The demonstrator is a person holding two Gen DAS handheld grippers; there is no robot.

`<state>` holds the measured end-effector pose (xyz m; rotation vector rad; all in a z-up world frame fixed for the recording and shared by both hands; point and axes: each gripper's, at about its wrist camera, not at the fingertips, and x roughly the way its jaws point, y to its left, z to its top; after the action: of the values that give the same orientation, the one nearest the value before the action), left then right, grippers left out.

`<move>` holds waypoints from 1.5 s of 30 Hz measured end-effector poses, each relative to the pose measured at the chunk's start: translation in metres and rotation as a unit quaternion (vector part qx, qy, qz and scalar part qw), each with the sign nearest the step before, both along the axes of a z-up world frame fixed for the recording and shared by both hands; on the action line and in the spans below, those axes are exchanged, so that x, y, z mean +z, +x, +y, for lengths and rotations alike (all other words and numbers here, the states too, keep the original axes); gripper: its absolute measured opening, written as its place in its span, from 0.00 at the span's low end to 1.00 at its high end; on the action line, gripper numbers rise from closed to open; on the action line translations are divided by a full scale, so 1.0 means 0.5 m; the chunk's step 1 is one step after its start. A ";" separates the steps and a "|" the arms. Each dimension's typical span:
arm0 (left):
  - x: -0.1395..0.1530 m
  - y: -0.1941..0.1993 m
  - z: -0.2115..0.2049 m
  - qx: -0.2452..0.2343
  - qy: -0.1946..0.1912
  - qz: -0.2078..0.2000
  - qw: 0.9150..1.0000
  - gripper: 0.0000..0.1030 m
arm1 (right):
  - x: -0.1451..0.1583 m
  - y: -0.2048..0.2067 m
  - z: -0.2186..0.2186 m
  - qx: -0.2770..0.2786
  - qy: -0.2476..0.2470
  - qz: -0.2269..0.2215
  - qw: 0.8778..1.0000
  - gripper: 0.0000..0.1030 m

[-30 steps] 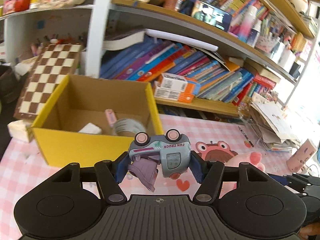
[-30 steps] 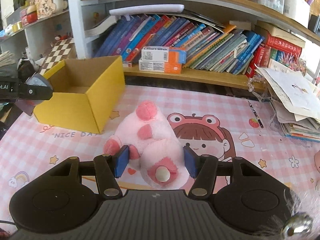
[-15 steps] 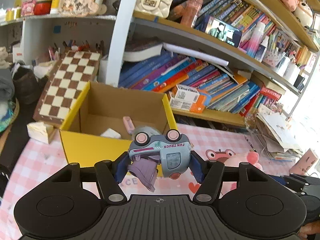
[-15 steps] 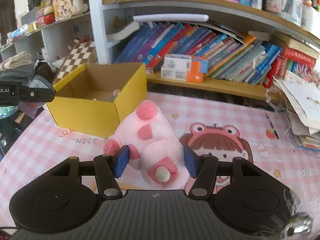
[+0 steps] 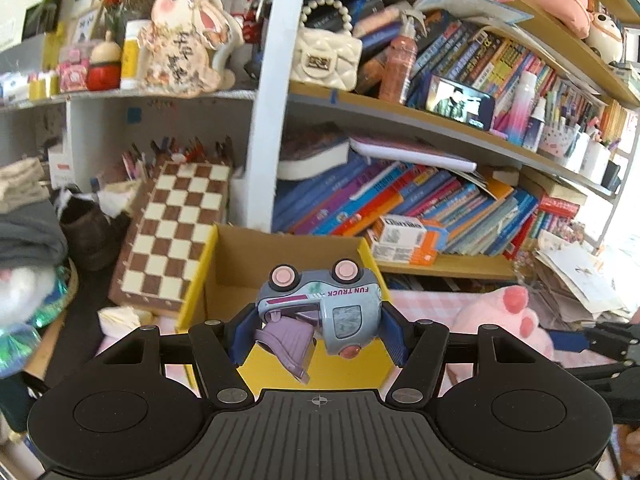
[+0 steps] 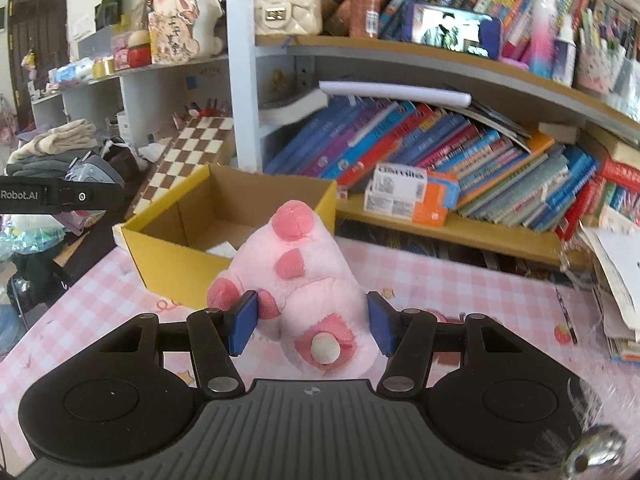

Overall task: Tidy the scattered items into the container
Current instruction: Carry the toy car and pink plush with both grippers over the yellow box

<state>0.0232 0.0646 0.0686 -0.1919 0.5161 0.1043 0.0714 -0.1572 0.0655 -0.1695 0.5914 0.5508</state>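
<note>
Grey-blue toy truck [image 5: 320, 306] clamped, upside down — left hand-held gripper [image 5: 318, 336].

Upside-down grey toy truck [image 5: 320, 312] and pink plush paw [image 6: 304, 292] held aloft near the open yellow cardboard box [image 6: 168, 252]

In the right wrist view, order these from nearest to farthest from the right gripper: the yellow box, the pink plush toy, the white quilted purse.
1. Pink plush toy, clamped between the right gripper pads.
2. Yellow box, on the table, ahead and left.
3. White quilted purse, high on the upper shelf at the back.
</note>
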 end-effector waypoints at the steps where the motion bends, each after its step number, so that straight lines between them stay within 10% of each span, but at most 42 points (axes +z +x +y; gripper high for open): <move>1: 0.002 0.001 0.004 0.003 0.004 -0.003 1.000 0.61 | 0.005 0.004 0.005 0.002 0.000 -0.003 1.000 0.54; 45: -0.094 0.169 0.121 0.014 0.018 0.016 1.000 0.61 | -0.008 0.191 0.220 0.078 -0.058 -0.005 0.995 0.54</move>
<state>0.1080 0.1249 0.0215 -0.1630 0.5427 0.1446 0.1669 -0.0469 0.0614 -0.3302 0.6045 0.6677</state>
